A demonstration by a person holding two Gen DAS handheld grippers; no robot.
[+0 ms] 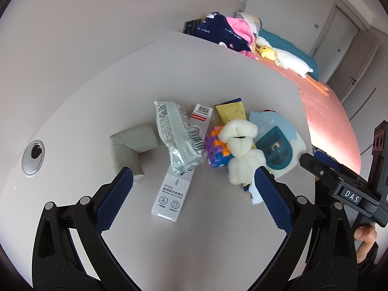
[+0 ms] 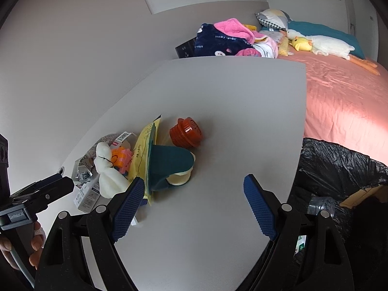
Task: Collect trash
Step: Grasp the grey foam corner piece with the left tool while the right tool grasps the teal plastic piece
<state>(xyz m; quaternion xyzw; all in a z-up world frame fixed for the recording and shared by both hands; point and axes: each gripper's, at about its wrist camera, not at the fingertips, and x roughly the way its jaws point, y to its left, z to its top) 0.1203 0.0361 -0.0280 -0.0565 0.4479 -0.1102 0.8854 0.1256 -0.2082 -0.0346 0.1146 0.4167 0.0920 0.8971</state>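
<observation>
Both your grippers released, left gripper over the silver wrapper and white box on the surface, right gripper empty beside the black-lined bin.

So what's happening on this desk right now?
A person holds a gripper in each hand over a white desk. Both the left gripper and the right gripper are open and empty. A pile of clutter waits ahead: a silver wrapper, a white box, a soft white toy and an orange cap. A bin with a black bag stands beside the desk.
</observation>
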